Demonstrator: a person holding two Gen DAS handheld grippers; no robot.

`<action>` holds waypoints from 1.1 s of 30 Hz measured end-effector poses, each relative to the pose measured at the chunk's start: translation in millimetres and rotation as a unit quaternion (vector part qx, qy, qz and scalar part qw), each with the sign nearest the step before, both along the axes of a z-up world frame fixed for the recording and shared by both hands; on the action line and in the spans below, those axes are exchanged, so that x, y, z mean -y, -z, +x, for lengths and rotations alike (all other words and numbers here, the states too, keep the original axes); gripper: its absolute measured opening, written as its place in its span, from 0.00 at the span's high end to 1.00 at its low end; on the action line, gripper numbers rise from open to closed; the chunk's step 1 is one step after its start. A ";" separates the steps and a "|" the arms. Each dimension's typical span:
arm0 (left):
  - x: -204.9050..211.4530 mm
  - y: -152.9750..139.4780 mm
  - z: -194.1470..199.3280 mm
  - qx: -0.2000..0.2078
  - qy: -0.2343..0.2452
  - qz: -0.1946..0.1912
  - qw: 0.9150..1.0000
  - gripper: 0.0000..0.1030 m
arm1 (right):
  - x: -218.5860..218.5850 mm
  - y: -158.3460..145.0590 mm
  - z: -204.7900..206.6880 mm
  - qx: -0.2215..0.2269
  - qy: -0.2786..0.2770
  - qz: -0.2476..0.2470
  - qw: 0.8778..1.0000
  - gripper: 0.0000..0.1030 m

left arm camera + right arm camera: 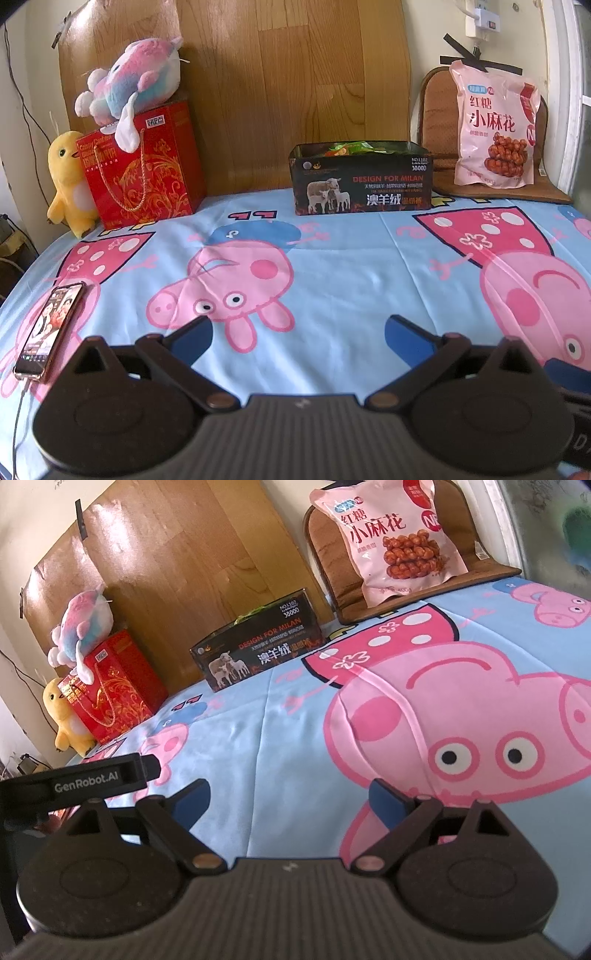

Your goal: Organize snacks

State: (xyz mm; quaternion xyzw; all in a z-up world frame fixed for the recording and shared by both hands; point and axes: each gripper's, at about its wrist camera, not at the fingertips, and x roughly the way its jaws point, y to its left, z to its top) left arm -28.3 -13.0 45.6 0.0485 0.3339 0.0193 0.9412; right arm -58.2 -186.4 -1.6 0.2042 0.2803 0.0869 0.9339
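Observation:
A dark open box [362, 179] with sheep pictures stands at the back of the table and holds green and orange snack packets [352, 147]. It also shows in the right wrist view [258, 644]. A big pink snack bag [496, 125] leans on a brown cushion at the back right, also in the right wrist view [391, 539]. My left gripper [297, 334] is open and empty, low over the tablecloth, well short of the box. My right gripper [290, 799] is open and empty, to the right of the left one.
A phone [51, 328] with a cable lies at the left on the Peppa Pig tablecloth [351, 258]. A red gift bag [144, 166], a pastel plush [136, 81] on top of it and a yellow chick plush [68, 177] stand back left. A wooden board [288, 74] backs the table.

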 end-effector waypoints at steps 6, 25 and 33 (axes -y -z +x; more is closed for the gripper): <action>0.0 -0.6 -0.3 0.000 0.001 0.000 1.000 0.00 | 0.2 0.6 0.5 0.000 -0.002 -0.001 1.000 0.08; -0.3 0.9 -2.3 -0.003 0.003 -0.003 1.000 0.00 | 0.5 1.4 -0.9 -0.002 -0.002 0.000 1.000 0.08; 1.3 -0.4 -5.1 0.006 0.019 -0.009 1.000 0.00 | 0.2 1.5 -1.3 -0.002 -0.002 0.000 1.000 0.08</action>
